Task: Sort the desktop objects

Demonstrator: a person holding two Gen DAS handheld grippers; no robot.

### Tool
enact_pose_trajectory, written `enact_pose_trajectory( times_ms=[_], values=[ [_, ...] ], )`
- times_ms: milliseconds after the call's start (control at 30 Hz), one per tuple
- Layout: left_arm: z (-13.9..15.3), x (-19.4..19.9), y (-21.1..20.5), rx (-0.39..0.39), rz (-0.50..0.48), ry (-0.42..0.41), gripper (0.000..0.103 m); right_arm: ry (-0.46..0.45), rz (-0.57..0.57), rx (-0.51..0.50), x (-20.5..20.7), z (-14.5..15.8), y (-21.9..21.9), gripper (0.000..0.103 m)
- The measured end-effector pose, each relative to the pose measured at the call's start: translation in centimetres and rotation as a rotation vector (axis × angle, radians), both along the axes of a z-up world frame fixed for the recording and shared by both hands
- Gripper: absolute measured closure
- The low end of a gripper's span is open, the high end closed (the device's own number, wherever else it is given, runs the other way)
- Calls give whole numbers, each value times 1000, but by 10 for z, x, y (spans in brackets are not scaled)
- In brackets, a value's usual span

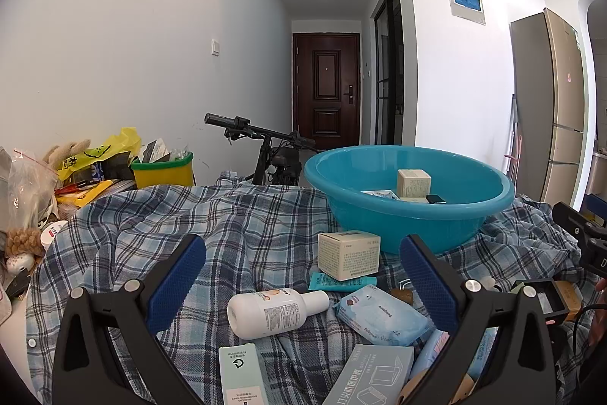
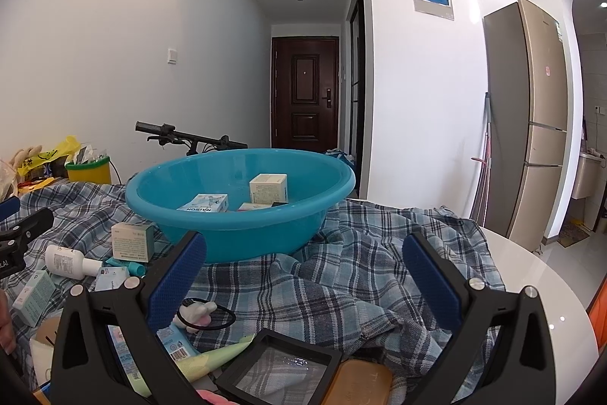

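A blue plastic basin (image 1: 409,215) (image 2: 242,226) sits on a plaid cloth (image 1: 159,222) (image 2: 364,276) and holds several small boxes (image 2: 268,188). My left gripper (image 1: 303,281) is open above a white bottle (image 1: 275,310), a cream box (image 1: 349,255), a teal tube (image 1: 341,281) and a pale blue wipes pack (image 1: 383,315). My right gripper (image 2: 303,281) is open over the cloth, with a black square frame (image 2: 277,367), a brown case (image 2: 360,384) and a hair tie with a white charm (image 2: 197,315) near its base.
A yellow bin with a green rim (image 1: 163,167), bags and soft toys (image 1: 68,154) crowd the table's left side. Bicycle handlebars (image 1: 258,131) rise behind the table. The white table edge (image 2: 538,276) curves at the right. A fridge (image 2: 531,116) stands beyond.
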State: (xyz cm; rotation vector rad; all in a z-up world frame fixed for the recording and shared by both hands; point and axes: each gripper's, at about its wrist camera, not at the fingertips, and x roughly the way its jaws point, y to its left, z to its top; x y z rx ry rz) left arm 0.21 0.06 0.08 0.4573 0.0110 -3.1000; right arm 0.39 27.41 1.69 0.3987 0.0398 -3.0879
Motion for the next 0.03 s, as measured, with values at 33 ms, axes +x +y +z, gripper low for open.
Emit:
enact_pose_trajectory(
  times_ms=[33],
  values=[
    [0,0,0,0,0,0,0,0,-2,0,0,0,0,0]
  ],
)
